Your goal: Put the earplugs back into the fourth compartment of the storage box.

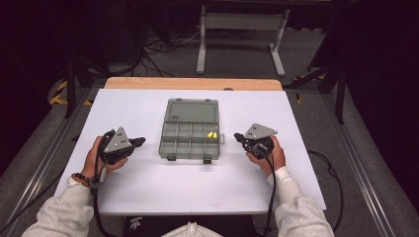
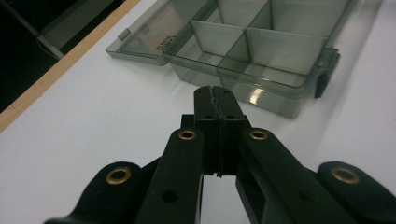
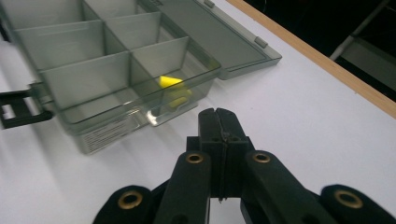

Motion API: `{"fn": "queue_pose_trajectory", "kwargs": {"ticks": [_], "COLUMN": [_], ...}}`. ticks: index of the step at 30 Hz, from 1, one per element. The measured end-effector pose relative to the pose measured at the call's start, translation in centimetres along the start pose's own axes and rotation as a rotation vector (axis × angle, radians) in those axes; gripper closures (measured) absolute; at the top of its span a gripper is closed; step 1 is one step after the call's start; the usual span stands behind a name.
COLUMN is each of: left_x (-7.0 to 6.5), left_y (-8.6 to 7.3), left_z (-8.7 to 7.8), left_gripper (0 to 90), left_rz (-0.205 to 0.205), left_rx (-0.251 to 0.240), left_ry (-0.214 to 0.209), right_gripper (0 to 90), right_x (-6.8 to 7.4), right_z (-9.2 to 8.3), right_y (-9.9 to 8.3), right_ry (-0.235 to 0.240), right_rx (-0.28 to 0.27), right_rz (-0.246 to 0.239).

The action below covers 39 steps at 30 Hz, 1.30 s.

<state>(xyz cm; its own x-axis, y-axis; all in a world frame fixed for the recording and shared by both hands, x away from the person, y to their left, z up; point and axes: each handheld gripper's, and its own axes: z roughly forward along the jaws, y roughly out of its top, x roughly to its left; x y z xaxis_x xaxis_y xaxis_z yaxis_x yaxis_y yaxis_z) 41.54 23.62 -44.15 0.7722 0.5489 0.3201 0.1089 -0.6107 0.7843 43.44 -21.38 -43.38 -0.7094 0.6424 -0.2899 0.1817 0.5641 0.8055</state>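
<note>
step: idle start, I judged | box open mid-tabletop, yellow bits inside | my left gripper and right gripper pressed together, empty | next: probably spread, reach box

My high view is dim at the edges, with only the white worktop brightly lit from above. Both gripper views look soft. Glare glints on the box wall, and shadows beneath it are faint.
</note>
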Motion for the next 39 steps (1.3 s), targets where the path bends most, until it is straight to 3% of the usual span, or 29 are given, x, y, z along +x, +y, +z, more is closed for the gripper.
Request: {"fn": "queue_pose_trajectory", "kwargs": {"ticks": [11, 15, 19, 21, 29, 34, 39], "left_x": [3.5, 4.6, 5.8, 6.2, 7.2, 7.9, 8.3], "left_y": [2.1, 2.9, 3.6, 3.8, 4.0, 4.3, 4.5], "left_z": [2.0, 2.6, 3.5, 4.0, 5.8, 6.6, 7.4], "left_gripper": [89.8, 89.8, 89.8, 89.8, 89.8, 89.9, 89.8], "left_rz": [-0.011, -0.014, -0.029, -0.049, -0.081, -0.088, -0.104], "left_rx": [0.041, 0.056, 0.067, 0.067, 0.095, 0.105, 0.112], "left_ry": [-0.008, -0.009, -0.009, -0.01, -0.008, -0.008, -0.016], "right_gripper": [90.0, 90.0, 90.0, 90.0, 90.0, 90.0, 90.0], "right_x": [-2.7, -3.7, -4.9, -5.1, -4.9, -5.5, -5.6], "right_z": [3.3, 3.9, 5.0, 5.7, 7.7, 7.8, 8.5], "right_y": [2.9, 3.6, 4.5, 4.9, 5.5, 6.1, 6.2], "right_ry": [-0.017, -0.008, 0.003, 0.006, 0.022, 0.025, 0.015], "right_rx": [0.069, 0.057, 0.089, 0.115, 0.135, 0.126, 0.165], "right_rz": [0.005, 0.037, 0.051, 0.05, 0.033, 0.039, 0.024]}}
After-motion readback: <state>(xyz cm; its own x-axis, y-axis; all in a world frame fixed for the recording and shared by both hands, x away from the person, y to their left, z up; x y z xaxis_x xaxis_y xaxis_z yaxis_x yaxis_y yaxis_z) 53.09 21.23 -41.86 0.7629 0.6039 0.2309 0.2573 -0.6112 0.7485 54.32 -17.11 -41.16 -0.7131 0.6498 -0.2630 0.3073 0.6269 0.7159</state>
